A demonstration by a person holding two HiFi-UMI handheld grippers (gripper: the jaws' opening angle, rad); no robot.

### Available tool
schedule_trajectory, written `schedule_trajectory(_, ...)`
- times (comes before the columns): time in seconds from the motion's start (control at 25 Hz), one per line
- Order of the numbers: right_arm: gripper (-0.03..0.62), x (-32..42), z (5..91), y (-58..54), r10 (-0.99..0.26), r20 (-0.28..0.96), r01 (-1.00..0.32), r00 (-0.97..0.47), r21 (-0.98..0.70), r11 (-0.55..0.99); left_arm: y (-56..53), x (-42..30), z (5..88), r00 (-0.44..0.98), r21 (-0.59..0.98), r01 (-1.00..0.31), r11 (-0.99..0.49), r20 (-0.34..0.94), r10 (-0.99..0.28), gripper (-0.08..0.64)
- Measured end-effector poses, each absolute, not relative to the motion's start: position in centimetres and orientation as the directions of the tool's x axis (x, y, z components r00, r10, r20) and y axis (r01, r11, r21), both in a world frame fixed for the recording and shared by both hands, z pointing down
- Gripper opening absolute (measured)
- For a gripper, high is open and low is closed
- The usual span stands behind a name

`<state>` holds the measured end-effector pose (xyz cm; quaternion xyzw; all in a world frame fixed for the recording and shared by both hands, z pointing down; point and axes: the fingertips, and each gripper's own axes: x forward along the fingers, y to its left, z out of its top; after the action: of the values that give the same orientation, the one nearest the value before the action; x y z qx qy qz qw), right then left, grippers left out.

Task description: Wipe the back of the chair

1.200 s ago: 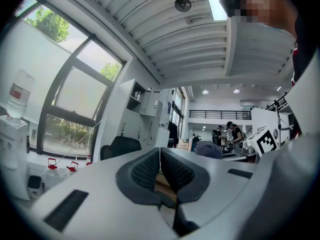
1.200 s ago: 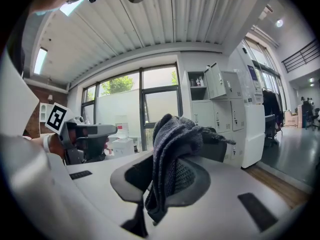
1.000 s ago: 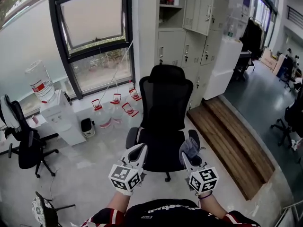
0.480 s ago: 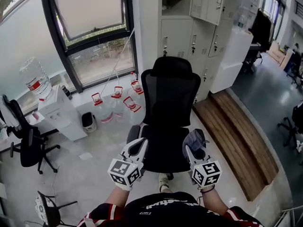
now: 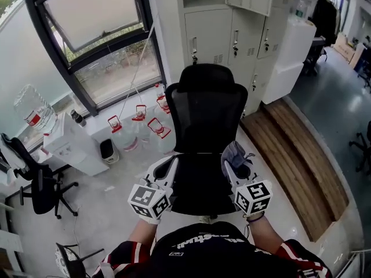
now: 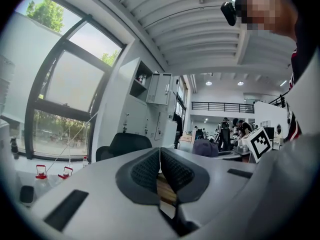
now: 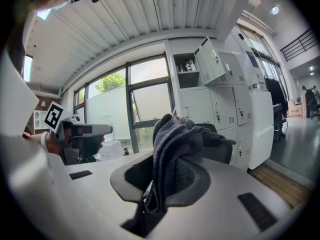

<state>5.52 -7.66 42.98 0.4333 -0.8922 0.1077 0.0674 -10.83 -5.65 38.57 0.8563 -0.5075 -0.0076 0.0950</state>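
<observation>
A black mesh office chair (image 5: 207, 117) faces me in the head view, its headrest toward the lockers and its seat (image 5: 200, 184) just in front of my hands. My right gripper (image 5: 233, 164) is shut on a grey cloth (image 5: 235, 153), held over the seat's right side; in the right gripper view the cloth (image 7: 175, 149) bunches up between the pads, with the chair's back (image 7: 222, 146) behind it. My left gripper (image 5: 166, 168) hovers at the seat's left edge, its jaws closed together with nothing between them (image 6: 160, 166). The chair's headrest (image 6: 129, 144) shows beyond them.
Grey lockers (image 5: 232, 22) stand behind the chair, a large window (image 5: 95, 33) to the left. Several water jugs (image 5: 136, 132) sit on the floor by a white dispenser (image 5: 72, 146). Another black chair (image 5: 32, 178) is at far left; a wooden step (image 5: 295, 155) runs along the right.
The chair has come closer and now fills more of the head view. Both grippers have advanced over the front of the seat, the cloth still held in the right one.
</observation>
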Motion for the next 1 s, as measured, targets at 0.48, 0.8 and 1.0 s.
schedule_trajectory(0.48,0.072,11.6,48.6,-19.3,-0.761,0.303,-0.818,-0.574,-0.170,0.549,-14.2,-6.9,41.1,0.485,0.193,-0.868,-0.457,0.140,-0.863,0.026)
schedule_trajectory(0.8,0.073,15.7,52.3,-27.2,-0.793,0.359,-0.869,-0.493,-0.152,0.471,-18.7,-6.3,41.3,0.463,0.195,-0.881,-0.432,0.164,-0.871,0.026)
schedule_trajectory(1.0,0.072,17.1,53.6,-31.2,-0.812,0.357,-0.886,-0.462,-0.144,0.441,-22.0,-6.4,42.7,0.463,0.201,-0.880,-0.430,0.165,-0.871,0.026)
